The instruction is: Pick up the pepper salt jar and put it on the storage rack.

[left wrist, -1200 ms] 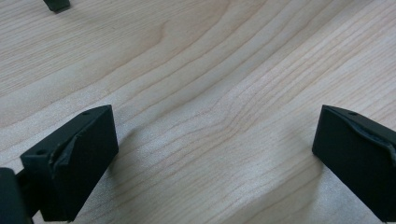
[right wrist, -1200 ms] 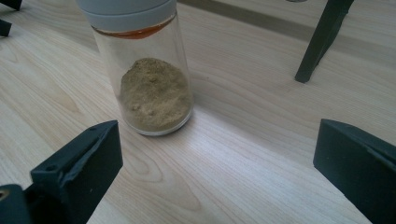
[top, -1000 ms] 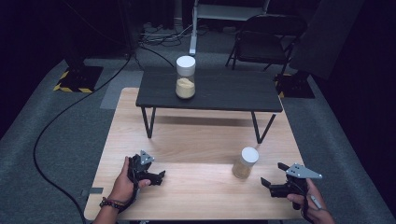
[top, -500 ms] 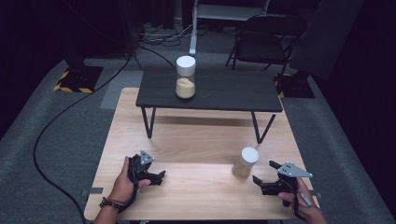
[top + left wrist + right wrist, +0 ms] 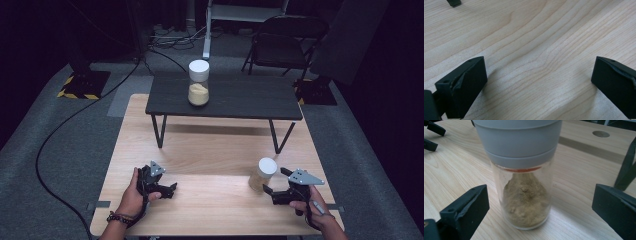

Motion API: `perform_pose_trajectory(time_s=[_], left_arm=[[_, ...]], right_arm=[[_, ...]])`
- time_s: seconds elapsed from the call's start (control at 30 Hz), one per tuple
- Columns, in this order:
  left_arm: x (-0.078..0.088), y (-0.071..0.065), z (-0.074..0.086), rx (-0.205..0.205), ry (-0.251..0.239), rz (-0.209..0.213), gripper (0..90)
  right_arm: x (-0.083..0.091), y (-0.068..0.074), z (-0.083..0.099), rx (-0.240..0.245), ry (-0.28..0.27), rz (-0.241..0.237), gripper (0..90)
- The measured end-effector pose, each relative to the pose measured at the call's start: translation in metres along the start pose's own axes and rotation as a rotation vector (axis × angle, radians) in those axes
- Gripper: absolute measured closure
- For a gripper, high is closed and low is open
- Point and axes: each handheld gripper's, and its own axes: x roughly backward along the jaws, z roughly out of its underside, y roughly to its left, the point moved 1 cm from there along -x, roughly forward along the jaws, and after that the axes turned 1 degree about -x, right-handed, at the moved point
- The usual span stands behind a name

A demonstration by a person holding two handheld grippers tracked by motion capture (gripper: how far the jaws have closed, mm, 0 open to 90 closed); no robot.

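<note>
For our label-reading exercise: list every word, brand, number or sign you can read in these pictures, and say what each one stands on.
None can be read.
Jar between the right gripper's open jaws: plain grey lid, no label.
Jar on the black table: no print that can be made out.
Yellow-black hazard stripes on the floor: a warning pattern, no letters.

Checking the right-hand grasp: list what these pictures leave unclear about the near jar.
- Near jar: its lid top is cut off by the upper edge of the right gripper view.
- Its contents: brownish powder, kind too blurred to tell.
- Right gripper: contact with the jar too small to judge in the high view.
</note>
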Motion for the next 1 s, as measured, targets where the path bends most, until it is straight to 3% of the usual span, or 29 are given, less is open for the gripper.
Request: perform_pose_trajectory(time_s=[0.43,0.9,1.0], left_arm=[[0.0,0.0,0.0,0.004,0.0,0.0,0.5],[-0.001,0.0,0.0,0.005,-0.002,0.0,0.5],[-0.001,0.0,0.0,0.005,-0.001,0.0,0.5]], right_arm=[[-0.018,0.002,-0.004,-0.04,0.0,-0.045,1.5],[-0.024,0.002,-0.008,-0.091,-0.008,-0.047,3.1],[-0.024,0.005,-0.009,-0.081,-0.018,-0.047,5.4]])
